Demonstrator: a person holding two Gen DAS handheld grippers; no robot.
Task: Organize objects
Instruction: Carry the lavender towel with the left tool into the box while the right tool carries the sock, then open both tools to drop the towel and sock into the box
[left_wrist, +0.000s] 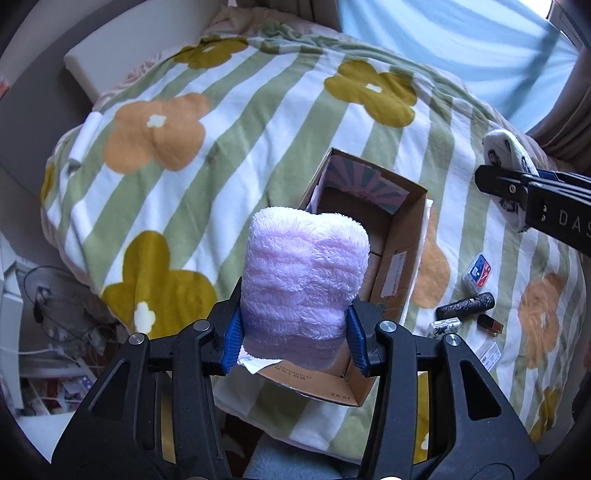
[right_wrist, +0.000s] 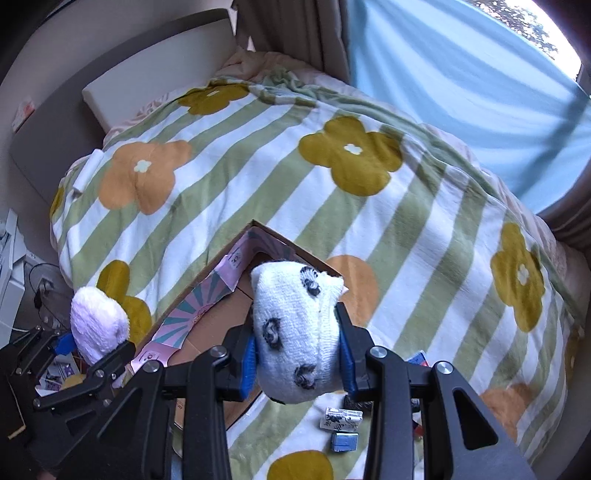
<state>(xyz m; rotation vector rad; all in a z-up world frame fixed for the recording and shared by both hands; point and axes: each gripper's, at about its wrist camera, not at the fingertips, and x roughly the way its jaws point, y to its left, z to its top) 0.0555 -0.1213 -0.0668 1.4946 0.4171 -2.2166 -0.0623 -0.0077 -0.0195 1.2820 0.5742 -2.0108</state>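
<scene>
- Striped green-and-white blanket (left_wrist: 229, 122) with big ochre and orange flowers covers the whole bed; a pale blue curtain (left_wrist: 461, 40) hangs along its far edge and a white headboard block (left_wrist: 122, 48) sits at the far left corner.
- Most of the blanket's middle and far half lies bare, wide open room from the left edge across to the curtain side.
- An open cardboard box (left_wrist: 400, 254) rests near the bed's near edge, one corner reaching toward the blanket's middle, its short near wall close to where the blanket drops off.
- A pink-and-teal printed card (right_wrist: 192, 314) lines the box's inner wall; the box floor looks mostly free.
- The left gripper (left_wrist: 295, 332) is clamped on a fluffy lilac rolled cloth (left_wrist: 304, 273), blue pads pressing both sides, the roll held above the near end of the box.
- The right gripper (right_wrist: 299, 358) is closed tight on a white rolled sock (right_wrist: 295, 332) with dark curly motifs, held above the box's right-hand wall.
- The two grippers are near each other, apart, with the box below and between them.
- Right of the box, toward the bed's near right corner, small things crowd the blanket: a dark tube (left_wrist: 465, 305), a red-capped item (left_wrist: 490, 323), a patterned small packet (right_wrist: 341, 419), a little blue box (right_wrist: 343, 441) and a blue-red card (left_wrist: 479, 271).
- Beyond the bed's left edge the floor is cluttered with a fan (left_wrist: 55, 299) and cables.
</scene>
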